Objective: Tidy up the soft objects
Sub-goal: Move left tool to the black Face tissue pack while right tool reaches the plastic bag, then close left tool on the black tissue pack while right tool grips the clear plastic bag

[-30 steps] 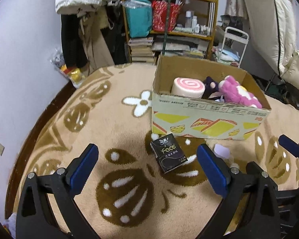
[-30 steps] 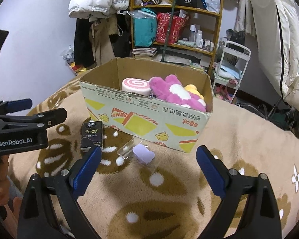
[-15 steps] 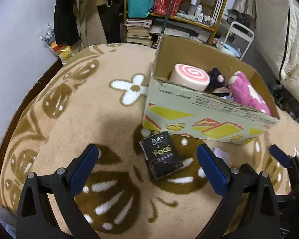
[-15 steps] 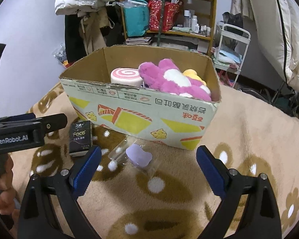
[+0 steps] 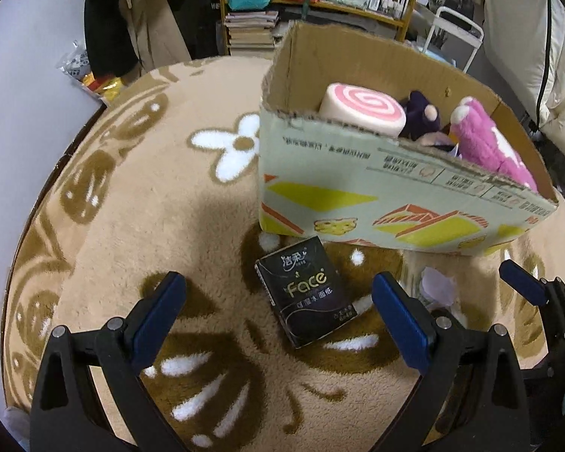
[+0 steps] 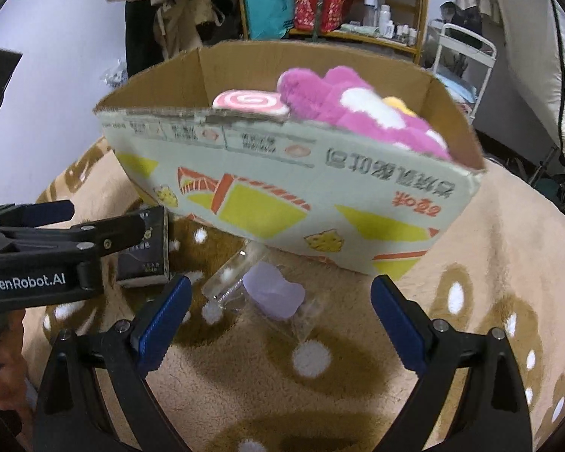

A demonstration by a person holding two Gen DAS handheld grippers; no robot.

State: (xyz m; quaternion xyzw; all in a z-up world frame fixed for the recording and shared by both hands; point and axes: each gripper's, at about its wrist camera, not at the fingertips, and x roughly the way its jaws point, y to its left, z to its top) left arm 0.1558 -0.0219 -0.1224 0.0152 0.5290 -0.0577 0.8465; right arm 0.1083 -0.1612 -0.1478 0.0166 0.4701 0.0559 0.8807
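Both jaws spread, nothing held. Left hand-held gripper (image 5: 278,309) hangs over the tissue pack (image 5: 306,297) on the rug (image 5: 150,196), just in front of the box (image 5: 376,203). Right hand-held gripper (image 6: 278,312) frames the lilac pad (image 6: 274,289) in its clear wrap. Risks: slippery wrap sliding out of the pinch; grippers near each other could bump; box wall may catch a lift.

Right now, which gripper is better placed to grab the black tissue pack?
Left. The left gripper is open with the black tissue pack between its fingers; the right gripper faces the purple item in clear wrap.
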